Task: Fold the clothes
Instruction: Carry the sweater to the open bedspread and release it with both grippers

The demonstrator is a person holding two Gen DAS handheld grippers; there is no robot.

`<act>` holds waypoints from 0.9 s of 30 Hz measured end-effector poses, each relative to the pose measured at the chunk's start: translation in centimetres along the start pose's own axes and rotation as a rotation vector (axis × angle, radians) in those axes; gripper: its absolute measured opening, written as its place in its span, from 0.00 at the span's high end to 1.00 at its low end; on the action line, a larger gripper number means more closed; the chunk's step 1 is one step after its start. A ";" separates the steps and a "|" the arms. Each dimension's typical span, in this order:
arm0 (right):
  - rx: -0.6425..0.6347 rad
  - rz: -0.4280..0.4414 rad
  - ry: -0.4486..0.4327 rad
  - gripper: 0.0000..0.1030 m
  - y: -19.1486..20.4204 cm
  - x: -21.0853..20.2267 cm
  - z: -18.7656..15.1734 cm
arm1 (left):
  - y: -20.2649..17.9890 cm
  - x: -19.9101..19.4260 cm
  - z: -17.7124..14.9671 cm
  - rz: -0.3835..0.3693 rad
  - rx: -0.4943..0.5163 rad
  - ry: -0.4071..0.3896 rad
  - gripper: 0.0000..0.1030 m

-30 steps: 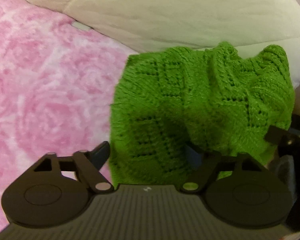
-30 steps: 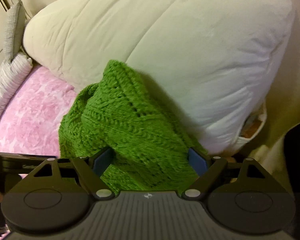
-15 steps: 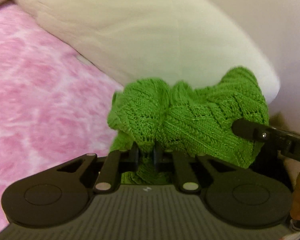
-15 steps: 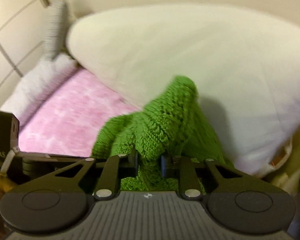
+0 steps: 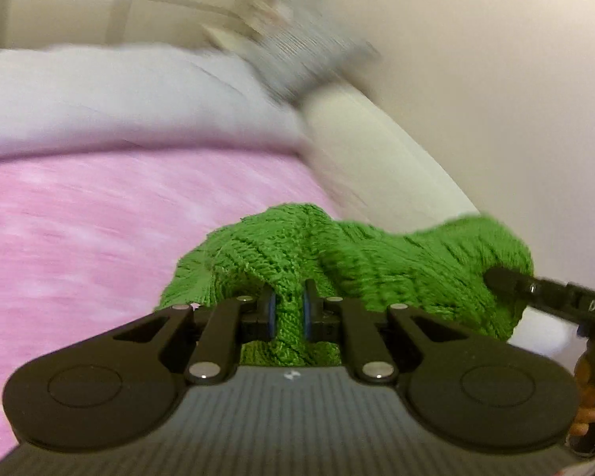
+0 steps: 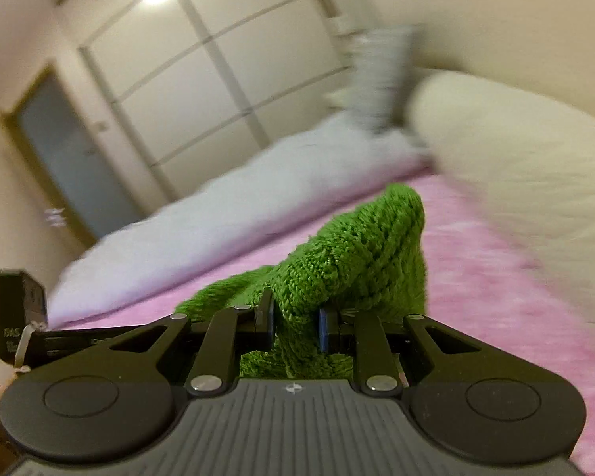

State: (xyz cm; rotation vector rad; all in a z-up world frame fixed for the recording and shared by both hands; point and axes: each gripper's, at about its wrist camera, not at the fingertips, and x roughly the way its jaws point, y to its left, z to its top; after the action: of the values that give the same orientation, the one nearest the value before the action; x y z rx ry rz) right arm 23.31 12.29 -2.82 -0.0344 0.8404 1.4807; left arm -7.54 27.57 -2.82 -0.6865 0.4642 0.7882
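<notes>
A green knitted garment (image 5: 377, 261) is bunched between both grippers above a pink bedspread (image 5: 99, 230). My left gripper (image 5: 288, 309) is shut on a fold of the knit. My right gripper (image 6: 296, 323) is shut on another fold of the same garment (image 6: 357, 261), which rises in a peak ahead of it. The right gripper's body shows at the right edge of the left wrist view (image 5: 555, 297); the left gripper's body shows at the left edge of the right wrist view (image 6: 20, 313). Both views are motion-blurred.
A large cream pillow (image 6: 527, 166) lies at the right of the bed. A white duvet (image 6: 238, 198) lies along the far side. A grey knitted cushion (image 5: 309, 55) stands behind. A wardrobe with panelled doors (image 6: 202, 79) and a door (image 6: 67, 158) stand beyond.
Both grippers closed on the green garment and lifted it off the cream pillow. Both views have swung up and left, toward the far side of the bed and the wardrobe.
</notes>
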 end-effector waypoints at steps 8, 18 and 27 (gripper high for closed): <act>-0.065 0.209 0.172 0.51 20.3 10.3 -3.8 | 18.9 -16.0 1.2 0.313 -0.112 -0.081 0.82; -0.268 0.123 0.514 0.27 36.4 17.7 -12.6 | 30.6 -24.7 -6.1 0.610 -0.152 0.151 0.60; -0.433 0.094 0.664 0.26 41.1 13.9 -19.6 | 28.7 -28.5 -16.9 0.588 -0.297 0.234 0.56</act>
State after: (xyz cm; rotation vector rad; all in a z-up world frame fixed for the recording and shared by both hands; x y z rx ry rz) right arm -23.63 20.09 -4.94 -0.8575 1.0310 1.7429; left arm -49.63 16.36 -8.06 -0.9397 0.7894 1.3566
